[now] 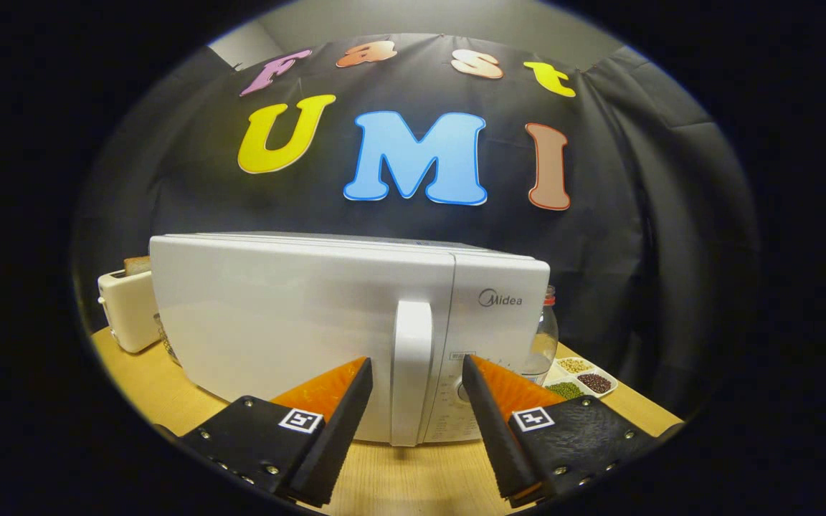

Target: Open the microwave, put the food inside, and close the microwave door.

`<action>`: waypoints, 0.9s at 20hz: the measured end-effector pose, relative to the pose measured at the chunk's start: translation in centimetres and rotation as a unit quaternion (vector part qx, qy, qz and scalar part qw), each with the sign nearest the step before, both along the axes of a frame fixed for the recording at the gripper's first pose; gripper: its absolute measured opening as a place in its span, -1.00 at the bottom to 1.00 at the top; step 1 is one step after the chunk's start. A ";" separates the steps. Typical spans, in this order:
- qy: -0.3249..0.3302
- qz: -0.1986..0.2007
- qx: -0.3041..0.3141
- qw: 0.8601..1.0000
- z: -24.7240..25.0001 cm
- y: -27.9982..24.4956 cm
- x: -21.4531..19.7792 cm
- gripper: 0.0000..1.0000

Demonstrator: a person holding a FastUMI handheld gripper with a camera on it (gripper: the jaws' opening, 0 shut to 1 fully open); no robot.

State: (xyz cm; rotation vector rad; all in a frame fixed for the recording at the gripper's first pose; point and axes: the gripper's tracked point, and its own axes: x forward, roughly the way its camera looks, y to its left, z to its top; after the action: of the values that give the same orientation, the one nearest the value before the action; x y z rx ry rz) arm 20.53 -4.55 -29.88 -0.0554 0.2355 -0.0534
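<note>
We look forward along our two fingers (416, 365), which are spread wide apart and hold nothing. Between them, just ahead of the tips, stands the upright handle (411, 369) of a white microwave (298, 322). The fingers sit to either side of this handle without touching it, as far as we can tell.

The microwave rests on a light wooden tabletop (399, 480) and faces us. Its door (291, 330) is closed and makes up most of the front, with the handle at the door's right edge. To the right of the handle is the control panel (488, 344), with a round dial (462, 391) low down, partly hidden behind our right finger.

Behind the microwave's left side, a cream toaster (126, 312) stands on the tabletop with a slice of bread (138, 265) poking up from its slot. Behind the microwave's right side, a clear glass jar (543, 337) with a red rim rises just past the corner. Near that jar, further right on the tabletop, lies a white divided tray (585, 378) whose compartments hold small grains or beans: pale ones, dark reddish ones and green ones.

A black cloth wall (635, 215) closes the scene behind everything.
</note>
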 end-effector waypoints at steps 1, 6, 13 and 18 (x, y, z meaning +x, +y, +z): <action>0.004 -0.003 0.000 1.000 -0.6 -0.2 0.0 0.59; -0.001 0.021 -0.016 1.000 -0.8 0.8 0.2 -0.14; 0.003 0.032 0.012 0.999 -0.8 0.9 0.1 -0.72; 0.007 0.031 0.022 0.999 -0.9 0.8 -0.5 -0.71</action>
State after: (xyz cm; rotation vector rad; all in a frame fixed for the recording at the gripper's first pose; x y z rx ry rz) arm 20.08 -3.74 -30.77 -0.0202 0.2483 0.0139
